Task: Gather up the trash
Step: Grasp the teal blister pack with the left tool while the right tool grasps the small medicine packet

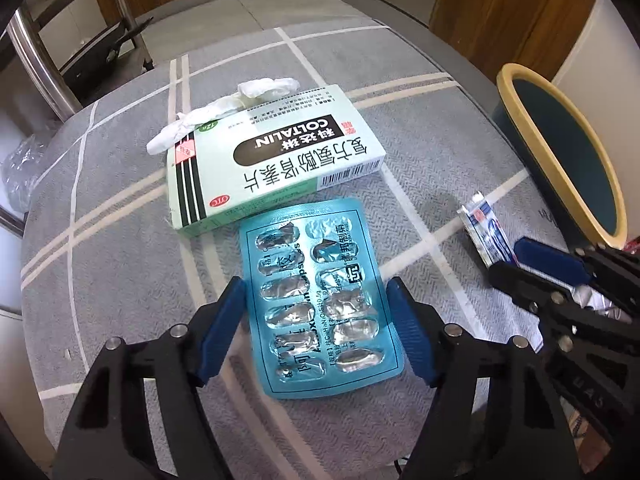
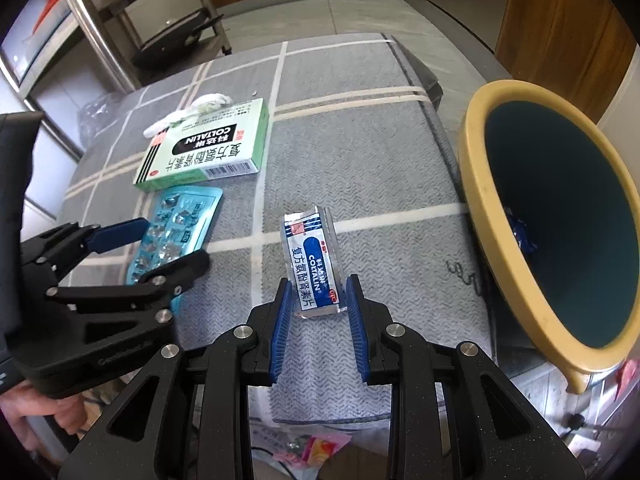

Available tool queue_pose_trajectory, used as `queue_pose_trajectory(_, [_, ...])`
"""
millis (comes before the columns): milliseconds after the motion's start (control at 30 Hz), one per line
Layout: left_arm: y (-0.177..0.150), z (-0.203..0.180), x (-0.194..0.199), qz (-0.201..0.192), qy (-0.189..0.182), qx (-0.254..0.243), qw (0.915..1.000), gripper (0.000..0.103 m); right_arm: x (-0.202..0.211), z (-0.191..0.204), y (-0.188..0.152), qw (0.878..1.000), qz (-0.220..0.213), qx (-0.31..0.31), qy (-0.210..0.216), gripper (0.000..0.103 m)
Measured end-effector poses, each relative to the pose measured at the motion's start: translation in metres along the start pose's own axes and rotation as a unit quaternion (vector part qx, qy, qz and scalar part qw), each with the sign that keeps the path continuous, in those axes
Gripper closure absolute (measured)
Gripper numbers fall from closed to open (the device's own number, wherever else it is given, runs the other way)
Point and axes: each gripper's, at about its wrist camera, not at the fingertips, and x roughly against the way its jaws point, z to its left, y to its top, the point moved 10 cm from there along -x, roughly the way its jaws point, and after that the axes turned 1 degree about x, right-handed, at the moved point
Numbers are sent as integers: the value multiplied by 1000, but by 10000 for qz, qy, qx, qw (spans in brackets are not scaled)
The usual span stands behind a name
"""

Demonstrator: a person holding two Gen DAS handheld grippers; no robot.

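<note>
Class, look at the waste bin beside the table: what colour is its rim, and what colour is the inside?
The waste bin has a yellow rim and a dark teal inside, clearest in the right wrist view.

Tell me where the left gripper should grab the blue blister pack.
Grip the blister pack across its width, on the two long edges, coming from above. It lies flat on the cloth, lengthwise between the left gripper's open fingers, so probably tilt one edge up first.
</note>
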Motion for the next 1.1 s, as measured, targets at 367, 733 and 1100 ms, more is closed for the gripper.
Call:
queue_pose_trajectory(367, [5, 11, 20, -109, -379, 158, 9991, 34, -6, 7, 0, 9999, 10, 104, -24, 79])
queue_pose_trajectory(733, [35, 16, 59, -610, -615, 391, 9955, 34, 2, -1, -1, 9998, -24, -101, 176, 90])
queue_pose_trajectory(1100, [42, 34, 66, -725, -719, 720, 9922, 34, 6, -15, 10, 9992, -208, -292, 167, 62])
